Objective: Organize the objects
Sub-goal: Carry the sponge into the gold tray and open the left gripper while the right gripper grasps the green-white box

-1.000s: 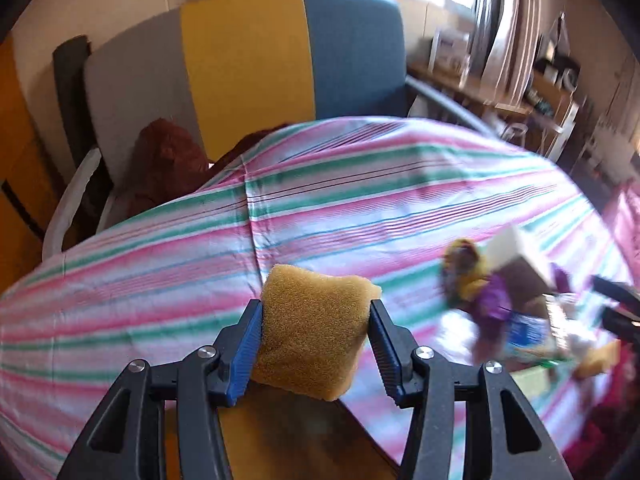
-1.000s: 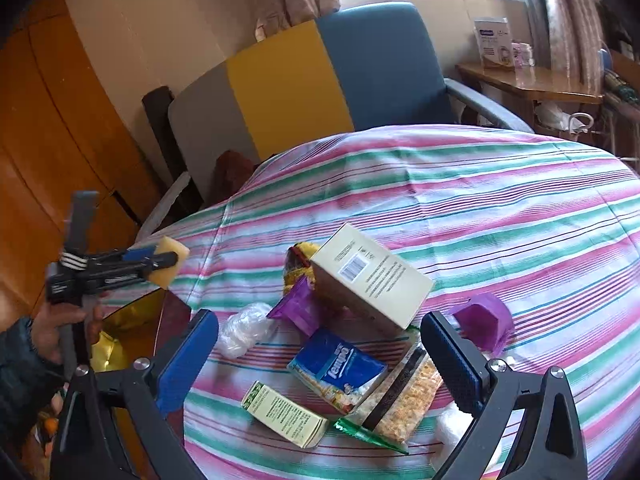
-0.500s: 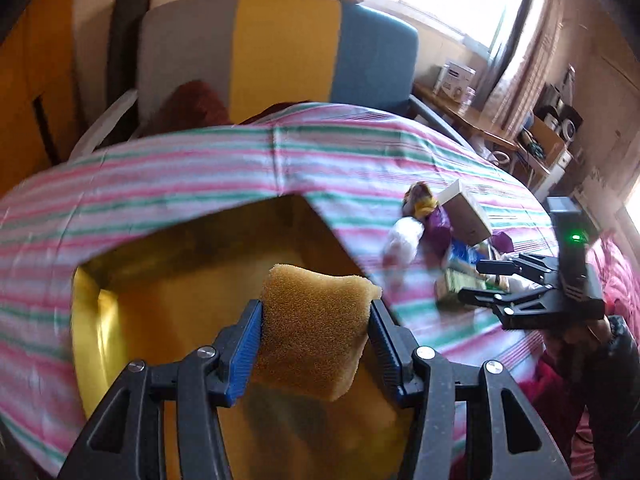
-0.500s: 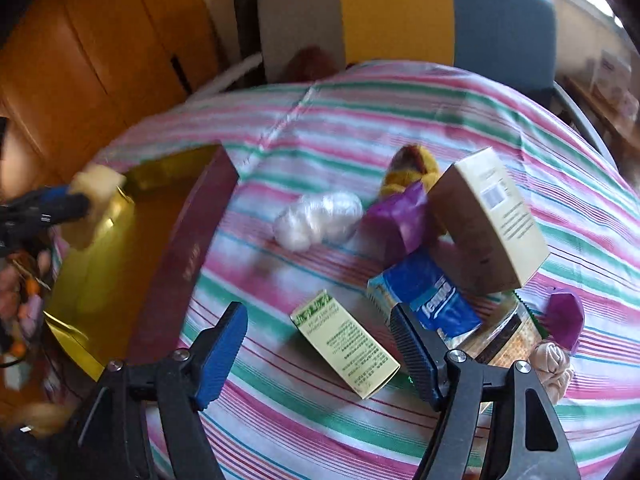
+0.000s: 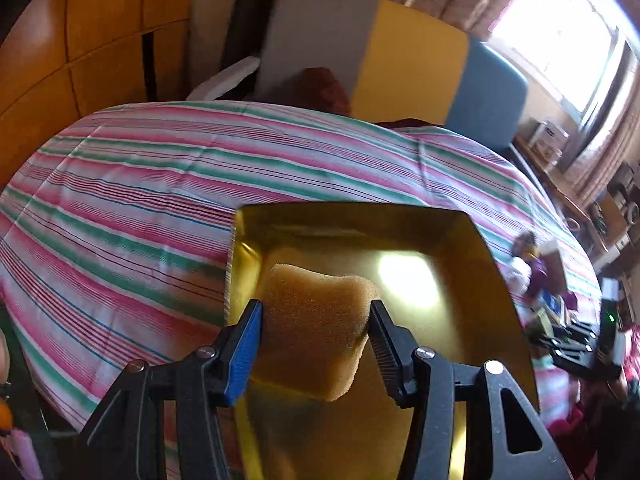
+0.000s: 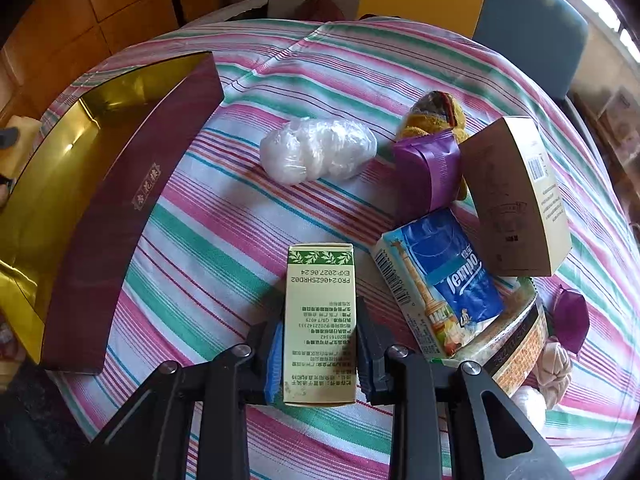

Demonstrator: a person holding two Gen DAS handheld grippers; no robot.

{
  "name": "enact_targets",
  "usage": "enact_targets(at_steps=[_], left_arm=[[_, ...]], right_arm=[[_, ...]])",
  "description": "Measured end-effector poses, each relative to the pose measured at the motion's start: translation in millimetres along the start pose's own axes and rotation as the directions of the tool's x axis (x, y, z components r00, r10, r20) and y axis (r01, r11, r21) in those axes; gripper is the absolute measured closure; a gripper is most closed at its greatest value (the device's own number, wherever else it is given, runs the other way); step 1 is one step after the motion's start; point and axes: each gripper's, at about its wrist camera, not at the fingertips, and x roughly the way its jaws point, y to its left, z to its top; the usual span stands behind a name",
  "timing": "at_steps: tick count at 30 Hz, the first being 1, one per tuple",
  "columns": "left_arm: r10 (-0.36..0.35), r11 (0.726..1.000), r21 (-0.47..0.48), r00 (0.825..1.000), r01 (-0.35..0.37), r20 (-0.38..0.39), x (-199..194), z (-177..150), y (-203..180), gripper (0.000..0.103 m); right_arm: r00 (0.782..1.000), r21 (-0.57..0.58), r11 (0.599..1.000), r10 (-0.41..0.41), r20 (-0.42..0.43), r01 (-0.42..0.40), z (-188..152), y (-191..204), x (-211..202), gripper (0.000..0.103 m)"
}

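Note:
My left gripper (image 5: 314, 320) is shut on a yellow sponge (image 5: 316, 320) and holds it over the gold inside of an open maroon box (image 5: 440, 320). The box (image 6: 100, 208) lies at the table's left in the right wrist view. My right gripper (image 6: 318, 340) is shut on a small cream and green carton (image 6: 320, 320) that lies on the striped cloth. Beside it are a blue Tempo tissue pack (image 6: 444, 276), a tan box (image 6: 516, 196), a purple packet (image 6: 428, 172) and a clear bag of white items (image 6: 316, 152).
A yellow stuffed toy (image 6: 436, 116), a snack bag (image 6: 516, 352) and a purple pouch (image 6: 572, 320) crowd the table's right side. A grey, yellow and blue chair (image 5: 400, 56) stands behind the round table (image 5: 140, 184). A wooden cabinet (image 5: 80, 40) stands at the left.
My left gripper has carried the sponge down over the gold box. My right gripper has moved down and closed on the cream and green carton.

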Motion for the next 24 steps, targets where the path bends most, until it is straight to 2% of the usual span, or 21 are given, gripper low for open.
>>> enact_targets(at_steps=[8,13,17,20,22,24], left_arm=[[0.055,0.998,0.001,0.997,-0.055,-0.051,52,29,12,0.05],[0.108,0.993,-0.04,0.992,-0.112,-0.071,79,42,17,0.048],[0.149,0.988,-0.027,0.987,-0.151,-0.054,88,51,13,0.046],[0.169,0.985,-0.024,0.984,-0.171,-0.055,89,53,10,0.04],[0.156,0.987,-0.032,0.987,-0.157,-0.047,85,53,11,0.034],[0.144,0.989,-0.038,0.989,-0.146,-0.045,82,54,12,0.033]], right_arm=[[1.0,-0.007,1.0,-0.013,0.002,0.013,2,-2,0,0.073],[1.0,-0.015,1.0,-0.016,0.007,0.016,1,1,0,0.073],[1.0,-0.019,1.0,-0.02,0.011,0.02,3,7,3,0.073],[1.0,-0.018,1.0,-0.018,0.013,0.019,5,6,2,0.073],[1.0,-0.016,1.0,-0.017,0.012,0.017,5,7,2,0.073],[1.0,-0.016,1.0,-0.018,0.012,0.018,5,6,2,0.073]])
